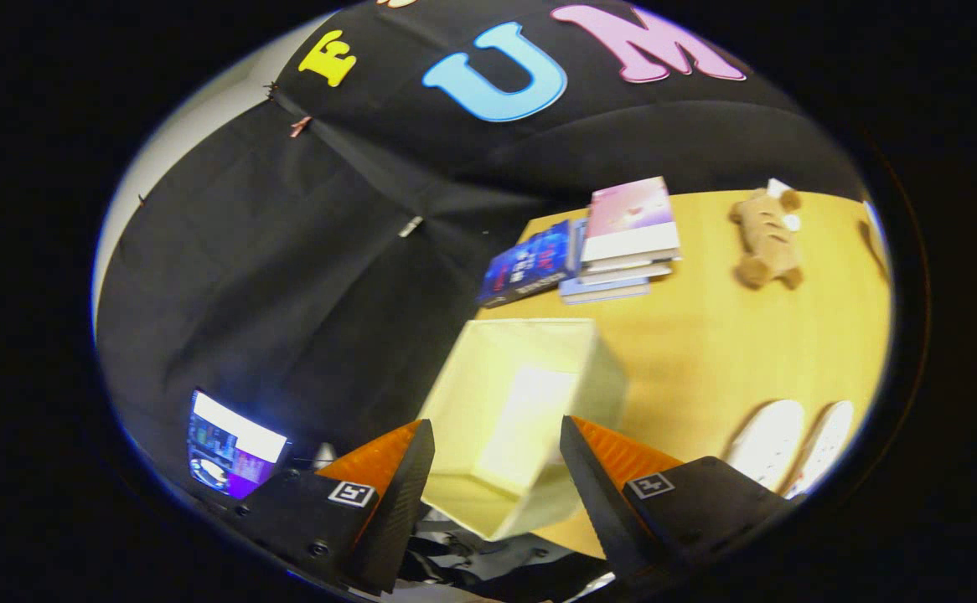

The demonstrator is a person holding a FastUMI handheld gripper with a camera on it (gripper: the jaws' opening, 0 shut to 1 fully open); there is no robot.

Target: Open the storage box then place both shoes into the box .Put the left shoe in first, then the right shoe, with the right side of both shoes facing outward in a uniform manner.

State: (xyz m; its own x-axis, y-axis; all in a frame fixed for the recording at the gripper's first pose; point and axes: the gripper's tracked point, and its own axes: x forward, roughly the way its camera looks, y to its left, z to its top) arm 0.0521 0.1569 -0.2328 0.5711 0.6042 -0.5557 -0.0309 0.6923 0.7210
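Observation:
A pale yellow fabric storage box (522, 410) stands open on the wooden table (723, 352), its mouth facing up toward me and its inside bare. My gripper (497, 435) hovers above the box's near side, fingers spread apart with nothing between them. Two white shoes (790, 444) lie side by side on the table to the right of the box, just beyond the right finger.
A stack of books (622, 243) and a dark blue book (526, 264) lie at the table's far edge behind the box. A brown plush toy (767, 239) rests farther right. A lit screen (229, 448) glows low beyond the left finger.

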